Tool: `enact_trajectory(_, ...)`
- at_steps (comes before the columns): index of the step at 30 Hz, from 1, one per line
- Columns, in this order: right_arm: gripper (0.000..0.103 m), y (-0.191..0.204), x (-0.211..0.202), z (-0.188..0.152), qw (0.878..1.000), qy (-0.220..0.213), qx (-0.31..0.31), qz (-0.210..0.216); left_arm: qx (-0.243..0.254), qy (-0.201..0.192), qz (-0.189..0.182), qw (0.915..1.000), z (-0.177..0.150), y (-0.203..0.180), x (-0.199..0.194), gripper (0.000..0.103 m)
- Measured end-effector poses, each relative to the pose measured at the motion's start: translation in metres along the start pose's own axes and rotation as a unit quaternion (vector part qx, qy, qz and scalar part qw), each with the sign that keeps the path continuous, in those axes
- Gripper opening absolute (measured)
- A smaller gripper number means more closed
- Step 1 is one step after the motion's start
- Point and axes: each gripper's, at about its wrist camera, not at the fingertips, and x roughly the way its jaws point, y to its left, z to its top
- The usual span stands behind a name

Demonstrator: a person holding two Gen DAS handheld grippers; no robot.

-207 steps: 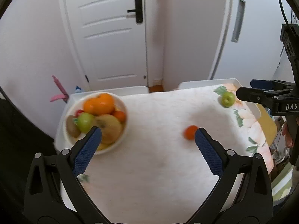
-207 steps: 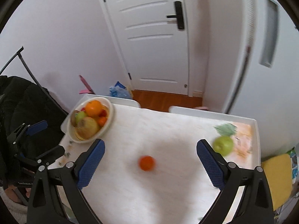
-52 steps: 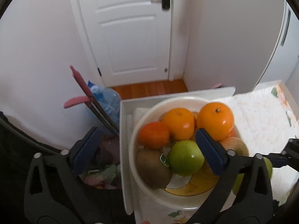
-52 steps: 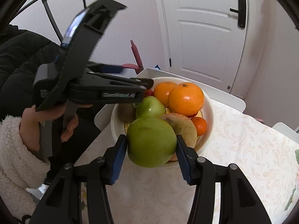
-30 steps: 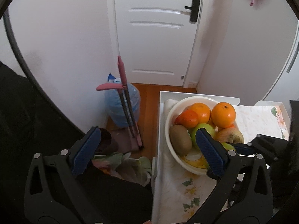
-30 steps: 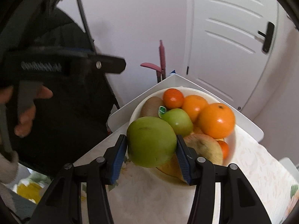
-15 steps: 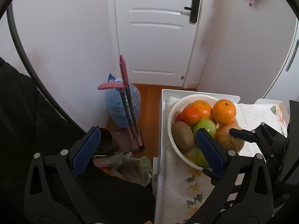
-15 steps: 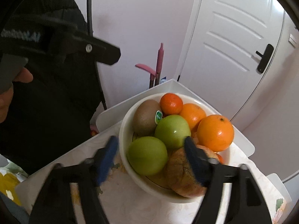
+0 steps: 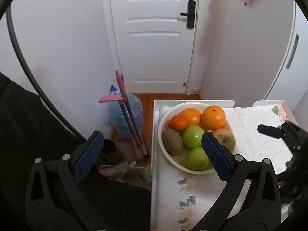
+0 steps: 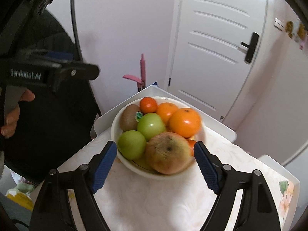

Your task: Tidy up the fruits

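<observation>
Fruits are heaped in the bowl point(image 10: 123, 161) (green apple point(image 10: 131, 144) at its near rim); the right gripper point(image 10: 155, 165) is spread wide, empty. A nudge could roll the brown pear point(image 10: 167, 153) out.

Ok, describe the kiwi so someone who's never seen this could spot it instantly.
Find the white bowl of fruit on the table's corner nearest the door. The kiwi lies at the bowl's left rim, beside a green apple: the only brown, fuzzy, egg-shaped fruit.
</observation>
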Motion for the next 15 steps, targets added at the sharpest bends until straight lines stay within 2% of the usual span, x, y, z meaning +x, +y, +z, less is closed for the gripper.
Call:
enact_trajectory(6,0.079,-0.027,-0.056,-0.005,0.999,-0.011,0.038,-0.020,0.001,-0.018,-0.005,0.9998,-0.004,-0.036,-0.040,0.103)
enact_trajectory(15,0.079,-0.070,-0.142,-0.023,0.991,-0.013,0.102,-0.085,-0.002,-0.055,-0.021,0.9983,-0.015,-0.098,-0.101,0.103)
